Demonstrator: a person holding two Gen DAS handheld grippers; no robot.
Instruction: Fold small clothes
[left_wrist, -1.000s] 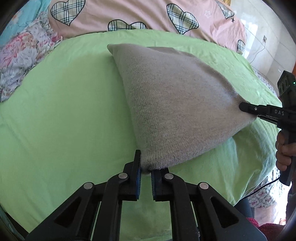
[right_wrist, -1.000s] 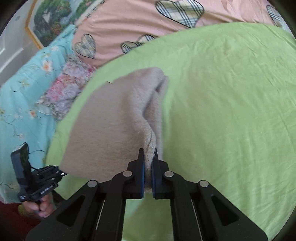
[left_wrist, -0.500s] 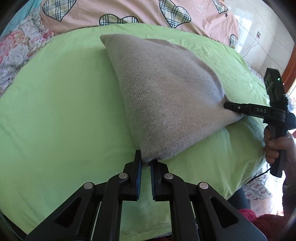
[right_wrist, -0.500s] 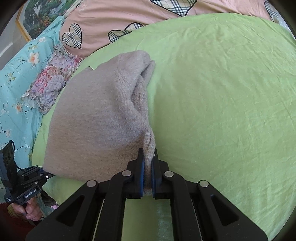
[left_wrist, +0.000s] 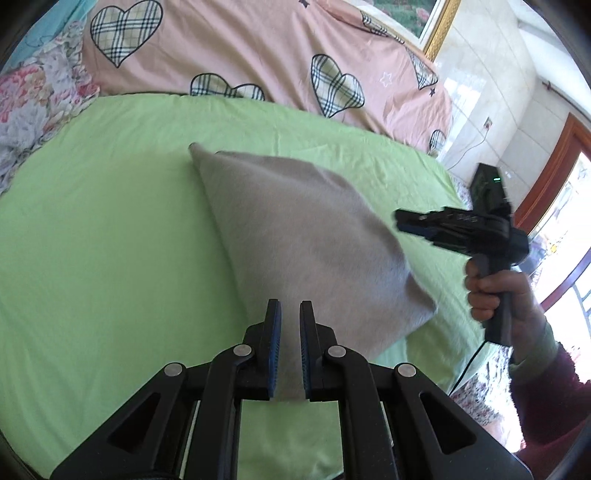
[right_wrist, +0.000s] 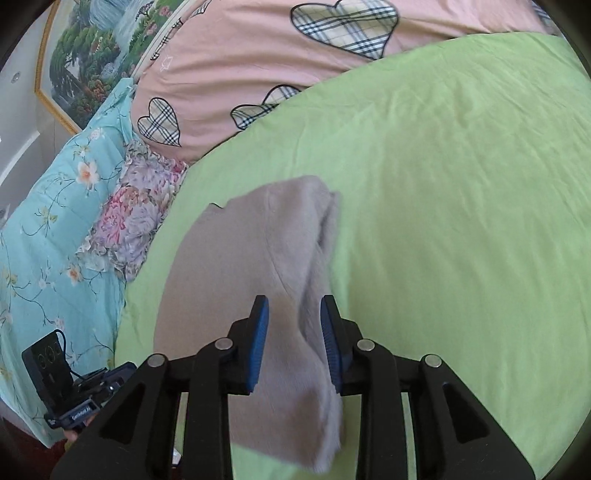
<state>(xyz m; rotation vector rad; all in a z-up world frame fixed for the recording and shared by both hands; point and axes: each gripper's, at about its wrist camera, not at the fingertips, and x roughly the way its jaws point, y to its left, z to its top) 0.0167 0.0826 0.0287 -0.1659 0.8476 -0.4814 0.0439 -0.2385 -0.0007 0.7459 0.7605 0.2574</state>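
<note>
A grey knitted garment (left_wrist: 295, 236) lies folded on the green bed sheet (left_wrist: 103, 236); it also shows in the right wrist view (right_wrist: 251, 266). My left gripper (left_wrist: 290, 314) hangs over its near corner with the jaws slightly apart, holding nothing. My right gripper (right_wrist: 293, 314) is open above the garment's other near corner, whose cloth drops loose between the jaws. The right gripper shows in the left wrist view (left_wrist: 402, 221), lifted clear of the cloth. The left gripper shows in the right wrist view (right_wrist: 110, 373) at the lower left.
A pink quilt with checked hearts (left_wrist: 258, 48) lies along the far side of the bed. Floral bedding (right_wrist: 55, 236) lies at the left. The bed's edge (left_wrist: 436, 350) drops off at the near right. A framed picture (right_wrist: 88, 55) hangs on the wall.
Both grippers have let go of the garment's near corners and lifted. The garment, held stretched before, now lies slack on the sheet. The right gripper has opened wide.
</note>
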